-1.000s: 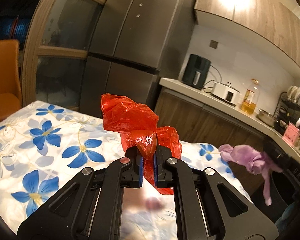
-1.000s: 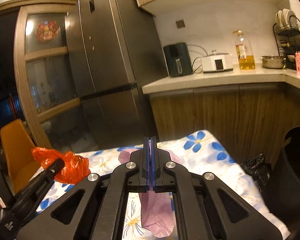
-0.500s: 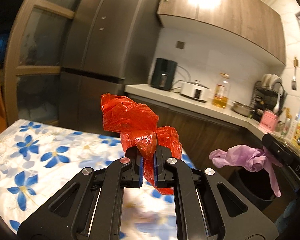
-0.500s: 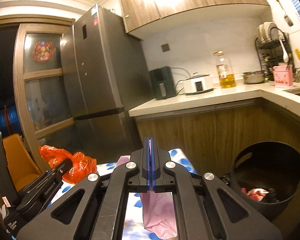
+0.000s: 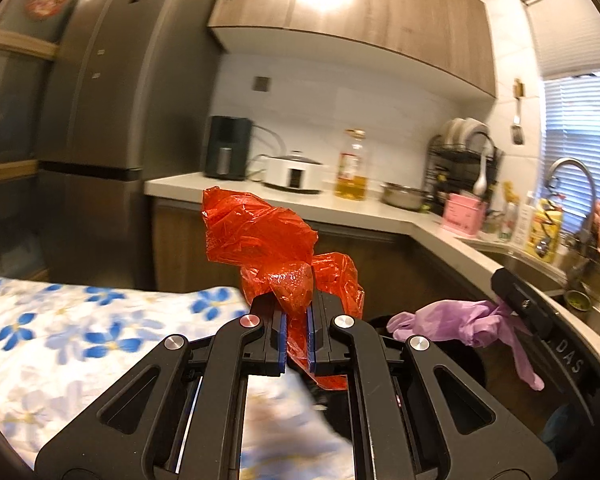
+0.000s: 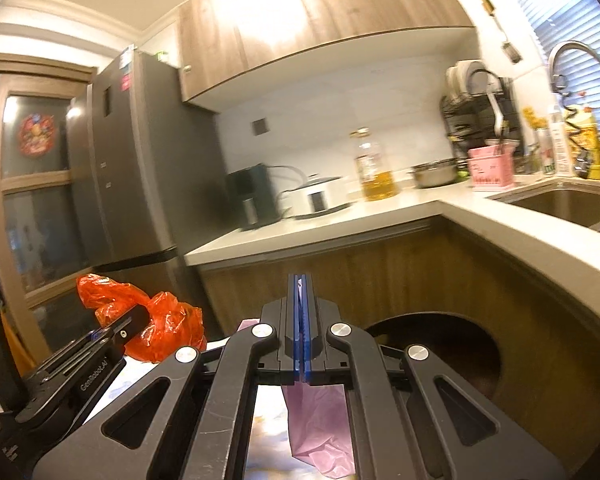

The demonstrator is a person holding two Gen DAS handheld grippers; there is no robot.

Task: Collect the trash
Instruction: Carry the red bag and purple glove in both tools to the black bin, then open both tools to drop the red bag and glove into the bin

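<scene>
Both pieces of trash were already picked up and in the air, so the gathering looked done and only the drop remained. The left claw (image 5: 296,330) was clamped on a crumpled red bag (image 5: 268,248), which bunched up above the pads, with a scrap hanging below them. The right claw (image 6: 301,332) was pressed fully together on a thin purple bag (image 6: 320,428) that drooped beneath it; in the left view the same purple bag (image 5: 460,322) dangled at about 3 o'clock from the red one. The bin (image 6: 440,356), a dark round tub, stood at the foot of the cabinet at roughly 4 o'clock in the right view, just beyond the right claw and below it. Its mouth was shadowed; something pale or reddish may have lain inside, but the contents could not be made out. The flowered worktop (image 5: 80,340) at 8 o'clock in the left view showed no further litter on the part in sight. By my reading, neither bag was yet over the bin's opening.
</scene>
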